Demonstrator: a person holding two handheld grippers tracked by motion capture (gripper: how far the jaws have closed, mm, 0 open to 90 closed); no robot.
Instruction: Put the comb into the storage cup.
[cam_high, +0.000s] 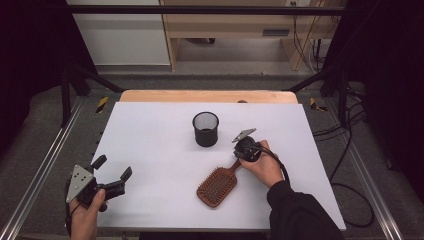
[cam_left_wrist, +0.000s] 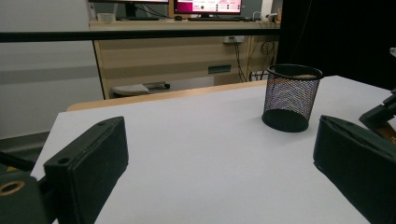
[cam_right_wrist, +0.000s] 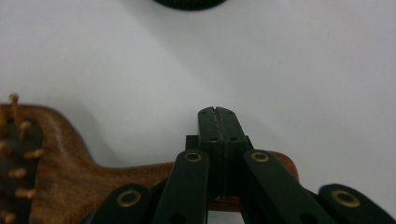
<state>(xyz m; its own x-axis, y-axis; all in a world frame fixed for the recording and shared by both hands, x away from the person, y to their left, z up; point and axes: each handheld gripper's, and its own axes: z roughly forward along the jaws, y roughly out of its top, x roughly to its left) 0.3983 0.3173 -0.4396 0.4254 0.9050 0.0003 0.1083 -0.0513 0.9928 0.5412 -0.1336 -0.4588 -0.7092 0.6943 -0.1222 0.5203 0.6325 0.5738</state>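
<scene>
A wooden paddle hairbrush (cam_high: 216, 186) lies bristles up on the white table (cam_high: 150, 135), its handle pointing up and to the right. My right gripper (cam_high: 245, 150) hangs just over the end of that handle. In the right gripper view its jaws (cam_right_wrist: 218, 112) are pressed flat together above the brush handle (cam_right_wrist: 60, 182), with nothing between them. A black mesh cup (cam_high: 205, 129) stands upright just beyond. My left gripper (cam_high: 114, 167) rests open at the near left corner, and its view looks across the table toward the mesh cup (cam_left_wrist: 292, 95) between its jaws (cam_left_wrist: 223, 140).
A wooden strip (cam_high: 207, 96) runs along the table's far edge. Metal rails (cam_high: 42, 165) flank both sides, and cables (cam_high: 350, 150) trail on the floor at the right. A desk (cam_left_wrist: 187, 51) with monitors stands behind the table.
</scene>
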